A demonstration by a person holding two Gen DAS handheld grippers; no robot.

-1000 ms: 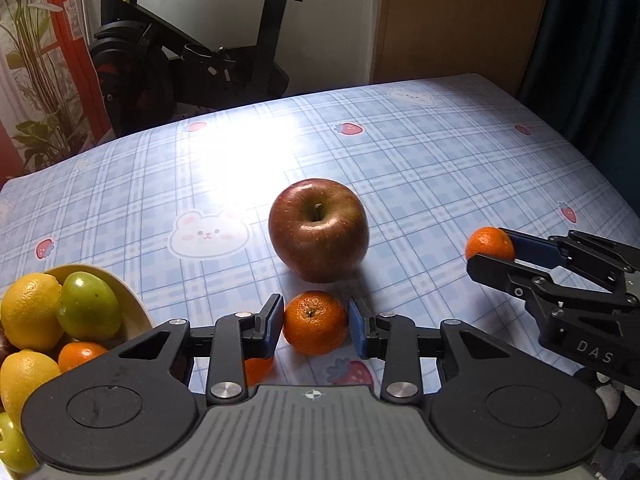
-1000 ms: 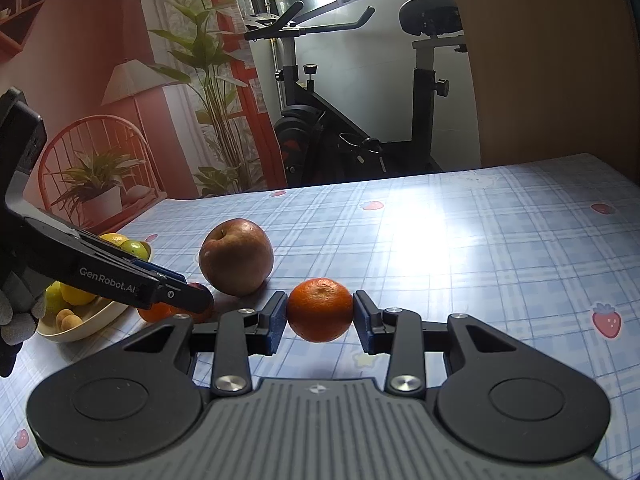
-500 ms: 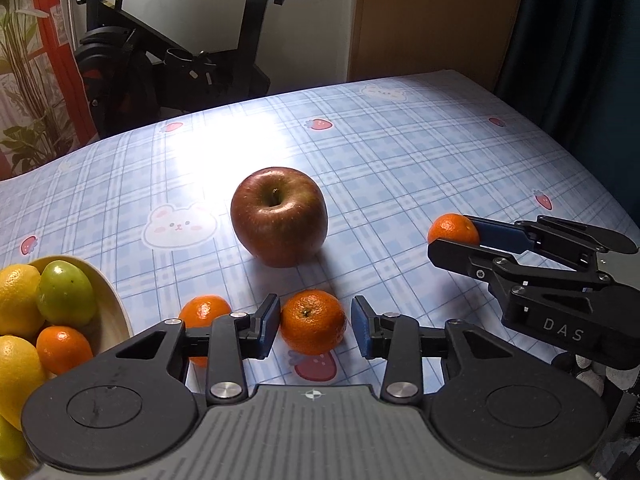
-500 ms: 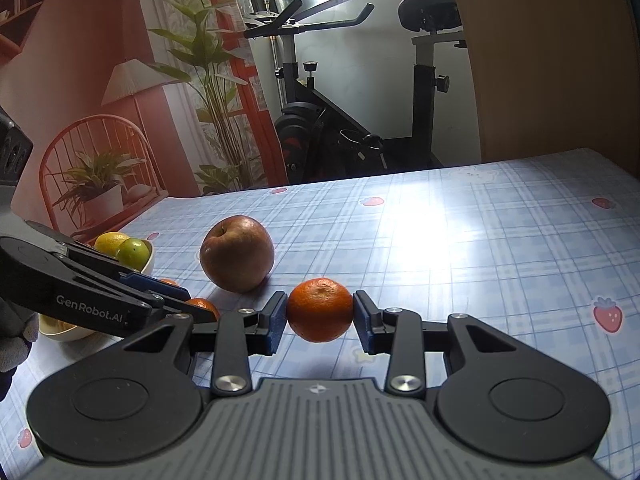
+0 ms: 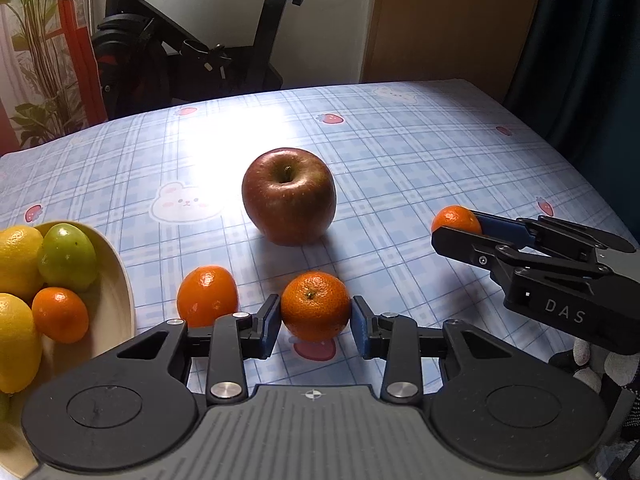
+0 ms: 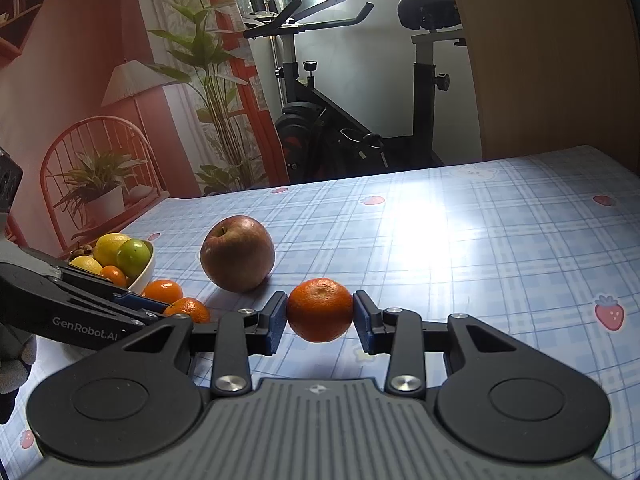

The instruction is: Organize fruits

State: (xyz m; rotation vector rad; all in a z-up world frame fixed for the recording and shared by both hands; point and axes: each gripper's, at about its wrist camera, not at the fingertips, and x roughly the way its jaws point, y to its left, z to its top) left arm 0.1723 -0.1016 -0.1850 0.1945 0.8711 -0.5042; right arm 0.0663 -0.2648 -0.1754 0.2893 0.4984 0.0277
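Gripping a dimpled, round mandarin (image 6: 320, 309) off the glossy plaid cloth (image 6: 500, 240), the right gripper (image 6: 320, 316) is clenched on it as before, unmoved. The left gripper (image 5: 315, 326) brackets another mandarin (image 5: 315, 306) resting on the cloth; its jaws have just been closing, left pad touching the peel, a sliver of gap at the right. A third mandarin (image 5: 207, 295), hidden a second ago, now shows just left of it. Behind sits a smooth, mottled red apple (image 5: 289, 196). A cream bowl (image 5: 120, 304) at the left edge holds lemons (image 5: 16, 256), a green fruit and a small mandarin.
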